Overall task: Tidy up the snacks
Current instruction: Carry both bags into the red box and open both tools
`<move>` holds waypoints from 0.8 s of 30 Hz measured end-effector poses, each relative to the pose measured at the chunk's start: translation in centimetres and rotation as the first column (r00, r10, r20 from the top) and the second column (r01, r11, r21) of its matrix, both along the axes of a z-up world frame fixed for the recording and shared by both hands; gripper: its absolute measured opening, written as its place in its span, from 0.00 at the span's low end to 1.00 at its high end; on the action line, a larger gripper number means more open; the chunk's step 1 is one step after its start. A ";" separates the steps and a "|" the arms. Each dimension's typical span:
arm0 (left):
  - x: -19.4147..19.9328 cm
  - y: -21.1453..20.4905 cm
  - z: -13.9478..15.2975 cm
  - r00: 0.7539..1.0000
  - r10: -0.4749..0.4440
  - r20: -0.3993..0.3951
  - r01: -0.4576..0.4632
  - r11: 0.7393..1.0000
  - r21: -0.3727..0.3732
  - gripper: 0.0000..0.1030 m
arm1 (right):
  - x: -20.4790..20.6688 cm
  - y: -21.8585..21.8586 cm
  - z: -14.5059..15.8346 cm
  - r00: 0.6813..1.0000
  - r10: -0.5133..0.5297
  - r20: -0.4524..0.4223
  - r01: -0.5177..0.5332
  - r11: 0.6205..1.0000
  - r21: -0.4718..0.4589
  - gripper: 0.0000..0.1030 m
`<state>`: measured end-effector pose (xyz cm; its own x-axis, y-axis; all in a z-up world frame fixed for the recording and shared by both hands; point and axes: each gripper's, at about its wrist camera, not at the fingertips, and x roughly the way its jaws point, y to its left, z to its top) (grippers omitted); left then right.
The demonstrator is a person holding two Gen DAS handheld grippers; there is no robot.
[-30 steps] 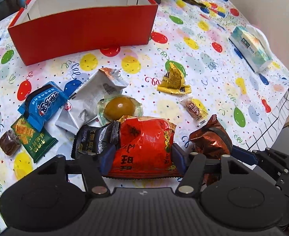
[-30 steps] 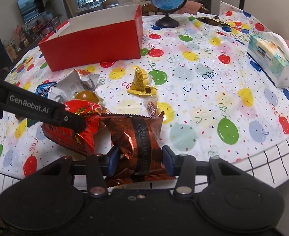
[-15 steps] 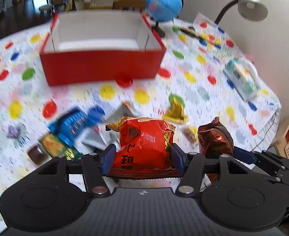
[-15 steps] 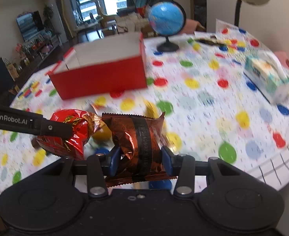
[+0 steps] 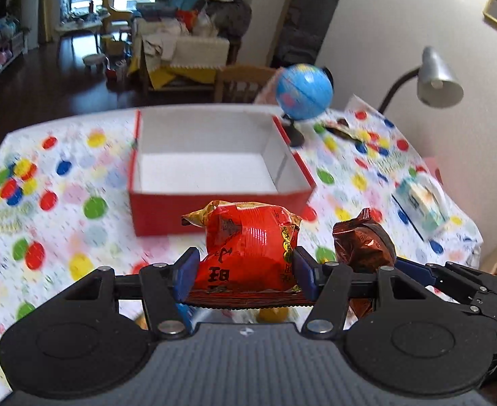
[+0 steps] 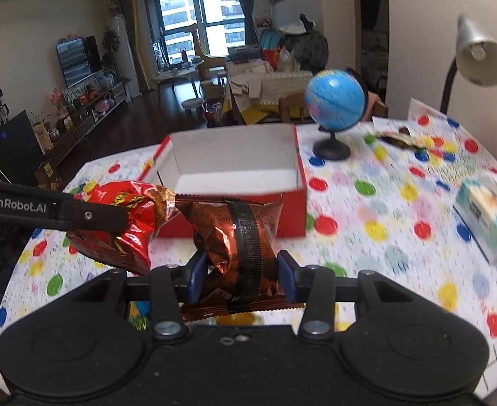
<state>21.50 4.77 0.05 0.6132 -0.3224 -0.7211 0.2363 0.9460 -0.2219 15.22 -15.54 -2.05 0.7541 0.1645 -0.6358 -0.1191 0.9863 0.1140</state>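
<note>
My left gripper (image 5: 246, 274) is shut on a puffy red snack packet (image 5: 248, 247), held in the air above the table. In the right wrist view my right gripper (image 6: 240, 275) is shut on a brown foil snack packet (image 6: 238, 237), also lifted. The two packets hang side by side: the brown packet (image 5: 362, 243) shows at the right of the left wrist view, the red packet (image 6: 123, 226) at the left of the right wrist view under the left gripper's black finger. Ahead stands an open red box (image 5: 214, 172), white inside and holding nothing; the same red box (image 6: 235, 169) appears in the right wrist view.
A balloon-print tablecloth (image 5: 62, 209) covers the table. A blue globe (image 6: 335, 101) stands right of the box, a tissue pack (image 6: 489, 216) lies at the far right, and a grey desk lamp (image 6: 478, 57) leans over the back corner. A dark wrapper (image 6: 397, 137) lies behind.
Both grippers have risen off the table with their packets and tilted up toward the red box. The loose snacks on the cloth have dropped out of view below the grippers.
</note>
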 end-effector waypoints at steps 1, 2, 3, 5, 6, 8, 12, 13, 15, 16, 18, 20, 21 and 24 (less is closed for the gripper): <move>0.5 0.3 0.4 1.000 0.009 0.008 -0.009 1.000 0.000 0.57 | 0.6 0.3 0.3 1.000 0.007 0.006 -0.007 1.000 -0.004 0.42; 0.9 0.6 0.6 1.000 0.018 0.015 -0.018 1.000 0.000 0.57 | 1.3 0.5 0.6 1.000 0.013 0.011 -0.013 1.000 -0.008 0.42; 1.4 0.8 0.8 0.999 0.027 0.020 -0.027 1.000 0.002 0.57 | 1.9 0.7 0.8 1.000 0.018 0.015 -0.018 1.000 -0.012 0.42; 2.5 1.1 1.1 0.999 0.046 0.027 -0.046 0.999 0.013 0.57 | 3.6 1.0 1.3 1.000 0.027 0.014 -0.027 1.000 -0.013 0.42; 3.1 1.2 1.2 0.998 0.054 0.030 -0.055 0.998 0.017 0.57 | 4.4 1.1 1.4 0.999 0.030 0.015 -0.030 0.999 -0.013 0.42; 4.4 1.3 1.5 0.997 0.073 0.035 -0.074 0.997 0.020 0.57 | 6.1 1.4 1.7 0.999 0.038 0.017 -0.037 0.999 -0.020 0.42; 7.4 1.1 1.2 0.993 0.108 0.042 -0.110 0.993 0.053 0.57 | 9.8 1.5 1.4 0.998 0.057 0.010 -0.057 0.998 -0.031 0.42; 8.3 1.0 1.1 0.992 0.119 0.039 -0.121 0.991 0.063 0.57 | 10.9 1.4 1.2 0.998 0.064 0.003 -0.064 0.997 -0.032 0.42; 10.1 0.8 0.7 0.990 0.136 0.033 -0.138 0.987 0.079 0.57 | 12.7 1.5 0.8 0.997 0.073 -0.008 -0.073 0.997 -0.036 0.42; 11.0 0.7 0.5 0.989 0.143 0.032 -0.145 0.986 0.087 0.57 | 13.6 1.5 0.6 0.997 0.078 -0.014 -0.078 0.996 -0.041 0.42; 12.7 0.5 0.0 0.987 0.158 0.031 -0.161 0.981 0.108 0.57 | 15.3 1.4 -0.1 0.996 0.087 -0.027 -0.088 0.995 -0.048 0.42; 14.4 0.3 -0.7 0.985 0.172 0.022 -0.173 0.977 0.122 0.57 | 16.8 1.5 -0.7 0.995 0.095 -0.040 -0.097 0.994 -0.056 0.42; 15.2 0.3 -1.0 0.984 0.180 0.015 -0.180 0.975 0.129 0.57 | 17.6 1.5 -1.0 0.994 0.100 -0.046 -0.102 0.993 -0.059 0.42; 17.2 0.0 -2.4 0.981 0.193 0.000 -0.191 0.970 0.153 0.57 | 19.6 1.7 -2.0 0.992 0.111 -0.067 -0.115 0.991 -0.070 0.42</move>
<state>38.72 4.77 -2.31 0.6419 -0.0858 -0.7620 0.0450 0.9962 -0.0743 34.79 -13.87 -4.08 0.6913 0.1975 -0.6950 -0.2252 0.9729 0.0524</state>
